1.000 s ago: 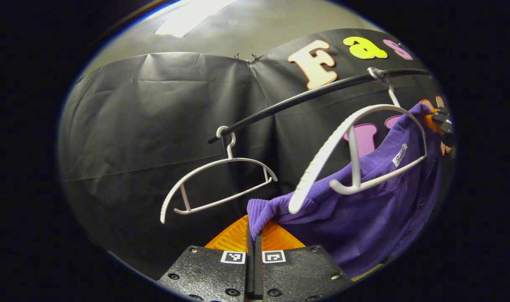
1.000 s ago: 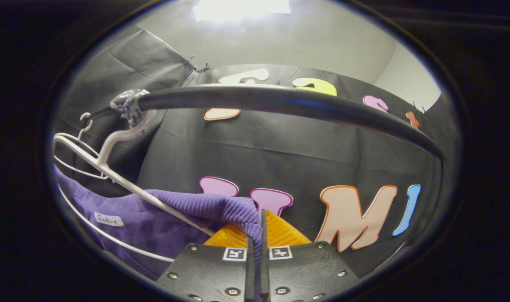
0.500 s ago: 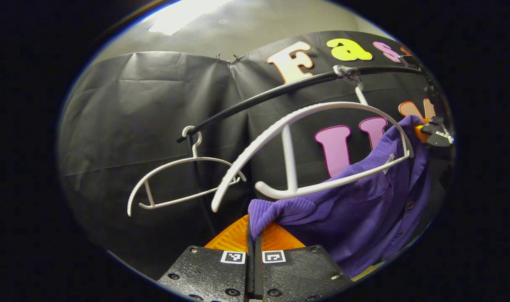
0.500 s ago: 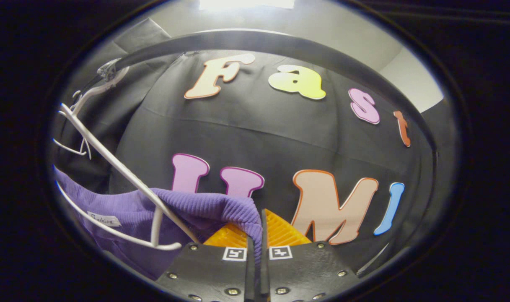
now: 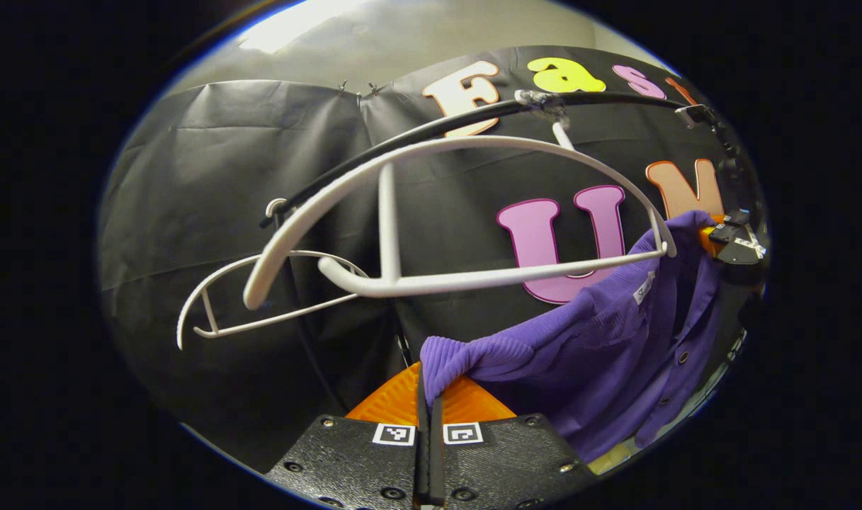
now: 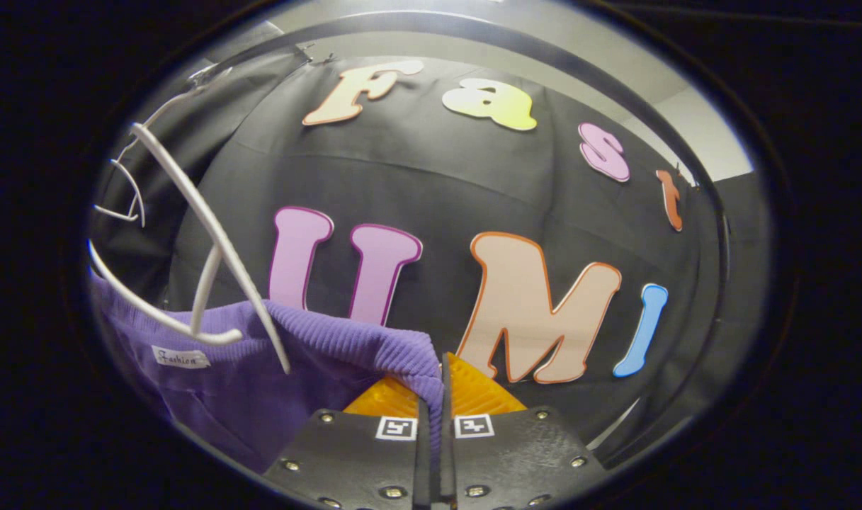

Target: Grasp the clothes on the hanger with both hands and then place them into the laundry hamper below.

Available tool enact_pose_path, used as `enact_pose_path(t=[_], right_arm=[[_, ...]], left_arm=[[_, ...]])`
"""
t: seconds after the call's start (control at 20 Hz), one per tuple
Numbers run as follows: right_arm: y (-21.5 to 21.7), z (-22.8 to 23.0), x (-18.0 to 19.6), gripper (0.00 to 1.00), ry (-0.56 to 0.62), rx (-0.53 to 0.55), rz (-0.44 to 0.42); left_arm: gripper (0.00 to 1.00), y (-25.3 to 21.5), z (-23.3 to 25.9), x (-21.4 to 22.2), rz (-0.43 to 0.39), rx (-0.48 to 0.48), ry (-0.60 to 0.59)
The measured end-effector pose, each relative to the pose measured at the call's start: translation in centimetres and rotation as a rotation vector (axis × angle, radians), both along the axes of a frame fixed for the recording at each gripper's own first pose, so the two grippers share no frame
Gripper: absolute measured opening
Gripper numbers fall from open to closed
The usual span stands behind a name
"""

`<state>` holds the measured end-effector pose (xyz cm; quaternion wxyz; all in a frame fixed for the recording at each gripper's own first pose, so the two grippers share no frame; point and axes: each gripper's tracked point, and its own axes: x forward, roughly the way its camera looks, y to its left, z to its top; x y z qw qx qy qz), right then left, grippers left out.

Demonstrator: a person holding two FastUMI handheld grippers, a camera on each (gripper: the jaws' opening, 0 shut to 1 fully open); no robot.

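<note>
Below the black rail (image 5: 402, 145), we find the purple garment (image 5: 600, 347) slung between the two tools, clear of the near white hanger (image 5: 431, 212) on its left shoulder and lying just under the hanger's lower bar toward the right. We note the left gripper (image 5: 428, 404) with its fingers pressed together on a ribbed fold of the knit at one shoulder; the right gripper (image 6: 436, 397), seen in its own view, is likewise clamped on the opposite ribbed shoulder edge, and it also appears far off in the left gripper view at the garment's other end. We judge the two-point hold is chosen so the cloth stays spread and does not bunch or drag on the hanger arm as it comes away. The hanger hangs from the rail by its hook, and a second, bare hanger (image 5: 261, 297) hangs farther along. In the right gripper view the near hanger's arm tip (image 6: 261, 333) crosses in front of the cloth, so we cannot tell whether that side is fully free. We judge the remaining step is to lower the garment; the hamper is not located in our inspection.
</note>
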<state>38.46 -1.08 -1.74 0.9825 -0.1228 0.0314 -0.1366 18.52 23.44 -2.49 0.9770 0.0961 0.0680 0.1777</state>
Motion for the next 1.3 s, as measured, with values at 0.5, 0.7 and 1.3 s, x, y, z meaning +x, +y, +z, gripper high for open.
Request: enact_pose_path(t=[0.5,0.7,1.3], right_arm=[[1.4,-7.5,-3.0,0.05,0.159,0.011,0.033],[4.5,-9.2,-4.3,0.05,0.201,0.040,0.105],[11.0,-13.4,-6.2,0.05,0.327,0.139,0.288]], left_arm=[[0.00,-1.4,-4.3,0.5,-0.051,-0.019,0.091],[0.00,-3.0,-5.7,1.5,-0.096,-0.035,0.121],[0.01,-10.4,-11.4,5.0,-0.344,-0.240,0.218]])
